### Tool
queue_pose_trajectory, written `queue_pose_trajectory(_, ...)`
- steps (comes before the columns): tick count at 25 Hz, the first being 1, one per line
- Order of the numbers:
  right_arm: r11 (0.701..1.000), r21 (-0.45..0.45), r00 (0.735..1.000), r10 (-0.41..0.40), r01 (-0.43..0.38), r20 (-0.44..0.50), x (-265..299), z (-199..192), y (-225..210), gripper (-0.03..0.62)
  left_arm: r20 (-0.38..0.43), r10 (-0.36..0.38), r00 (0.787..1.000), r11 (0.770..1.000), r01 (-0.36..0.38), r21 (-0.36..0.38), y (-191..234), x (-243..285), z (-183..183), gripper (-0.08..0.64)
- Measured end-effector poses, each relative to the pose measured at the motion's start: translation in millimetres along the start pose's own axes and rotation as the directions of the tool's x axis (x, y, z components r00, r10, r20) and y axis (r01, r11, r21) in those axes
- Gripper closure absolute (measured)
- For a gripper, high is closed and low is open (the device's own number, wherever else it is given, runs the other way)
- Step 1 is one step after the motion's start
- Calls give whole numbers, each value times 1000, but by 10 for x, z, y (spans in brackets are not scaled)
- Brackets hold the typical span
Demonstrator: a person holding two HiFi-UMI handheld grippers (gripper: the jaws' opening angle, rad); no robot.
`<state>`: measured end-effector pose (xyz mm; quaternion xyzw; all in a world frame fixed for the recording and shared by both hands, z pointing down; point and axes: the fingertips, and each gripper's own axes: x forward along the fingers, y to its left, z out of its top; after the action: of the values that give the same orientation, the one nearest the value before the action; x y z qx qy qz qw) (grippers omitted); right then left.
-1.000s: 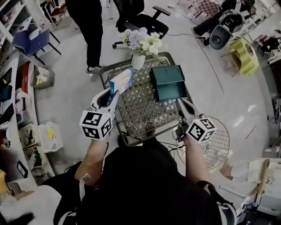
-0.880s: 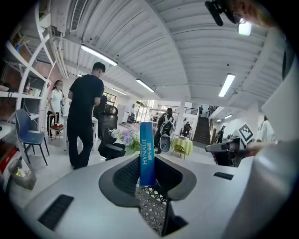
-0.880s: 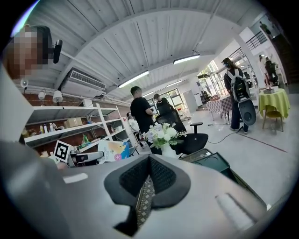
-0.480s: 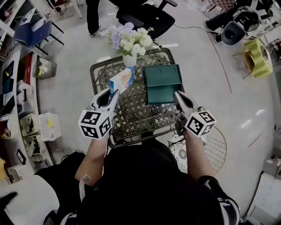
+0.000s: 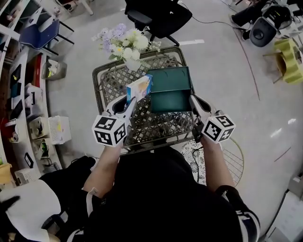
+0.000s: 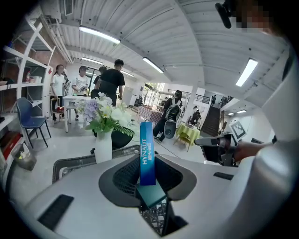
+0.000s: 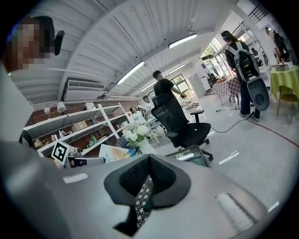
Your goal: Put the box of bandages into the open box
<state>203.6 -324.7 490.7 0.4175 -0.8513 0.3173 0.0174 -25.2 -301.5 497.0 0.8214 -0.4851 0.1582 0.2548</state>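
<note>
The small light-blue cardboard box of bandages (image 5: pixel 139 88) is in the air, pinched across its broad faces by the left claw (image 5: pixel 130 100). The left gripper view shows its narrow printed edge standing upright between the jaws, and much of the box reaches out past the jaw tips. It hangs at the left rim of the dark green open box (image 5: pixel 170 89), which lies with its lid thrown back on the metal lattice tabletop (image 5: pixel 110 79). In the head view the two overlap slightly, but I cannot tell whether they touch.

The right claw (image 5: pixel 194 100) hovers just beside the open box's right side, its jaws pressed together on nothing. It does not appear to be steadying the open box. At the tabletop's far edge stands a white vase of pale flowers (image 5: pixel 124 43), and a black office chair (image 5: pixel 158 14) sits on the floor beyond.

The carry looks nearly finished. What remains, as I judge it, is to bring the box of bandages over the cavity and let go.

- **Pivoting in the grip:** with so much of the box beyond the pads, a corner catching the green rim could turn it or pull it loose.
- **Early release:** letting go too soon would leave it on the rim, free to tip out onto the lattice.
- **Pushing the rim:** this may slide the unheld open box or knock its lid shut.
- **Wide swing:** a swing toward the far edge could strike the vase.
</note>
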Motion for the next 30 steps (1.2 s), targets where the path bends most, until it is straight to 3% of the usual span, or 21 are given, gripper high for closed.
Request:
queue_pose_trajectory(6, 999, 45, 1000, -14, 13, 20, -54, -87, -84, 581, -96, -50, 994, 999, 50, -9, -149, 288, -305, 471)
queue_pose_trajectory(17, 995, 86, 997, -56, 59, -44, -142, -462, -261, 581, -233, -109, 966, 993, 97, -62, -259, 769, -917, 471)
queue_pose_trajectory(26, 993, 108, 993, -34, 46, -111, -86, -777, -230, 581, -328, -158, 931, 982, 112, -153, -370, 1059, -1479, 469)
queue_pose_trajectory(30, 992, 118, 991, -30, 46, -131, -84, -881, -241, 581, -347, -149, 926, 982, 96, -165, -371, 1127, -1612, 469)
